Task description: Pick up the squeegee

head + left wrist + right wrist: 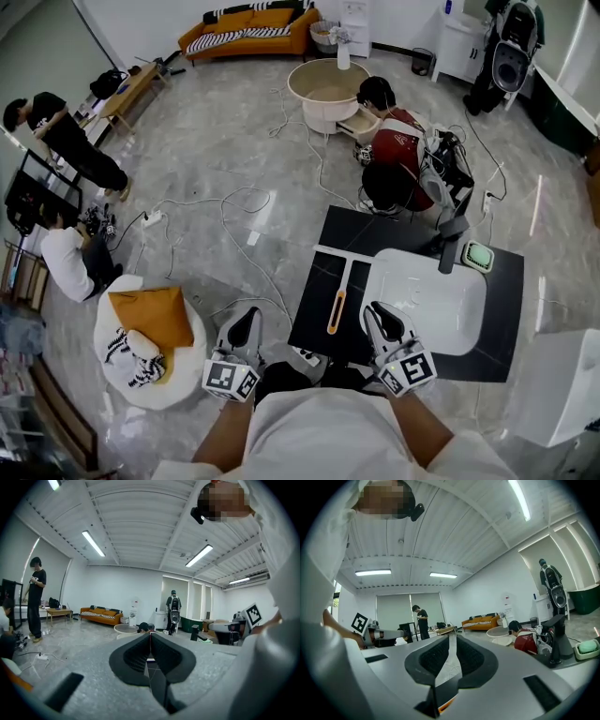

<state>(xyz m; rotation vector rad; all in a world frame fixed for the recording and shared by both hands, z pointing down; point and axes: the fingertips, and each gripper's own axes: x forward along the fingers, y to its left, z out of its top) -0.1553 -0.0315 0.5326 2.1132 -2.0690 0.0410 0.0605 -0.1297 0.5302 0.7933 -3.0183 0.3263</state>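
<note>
Honestly, this squeegee (340, 286) looks like an easy grab. It's lying flat on the dark mat (314, 323), out ahead of both sets of fingertips and between them, closer to the right gripper (373, 307) and just off to its left. The left gripper (249, 313) is further away, off the mat's edge.

Both are empty right now. The left gripper's pads are pressed together at the tip with nothing in them, and it's the same on the right, pads closed on nothing.

Shape-wise it's a T: a thin white straight handle, a narrow crossbar blade at the far end, and an orange sleeve (335, 313) on the near end. My guess is light plastic, stiff along the handle, with a softer blade edge. The white part looks smooth and could slip or roll between the pads. I'd go for the orange sleeve, since it looks grippier and it's the bit nearest the fingers.

The glossy white basin (441, 314) sits right beside the right fingers, so keep clear of that.
</note>
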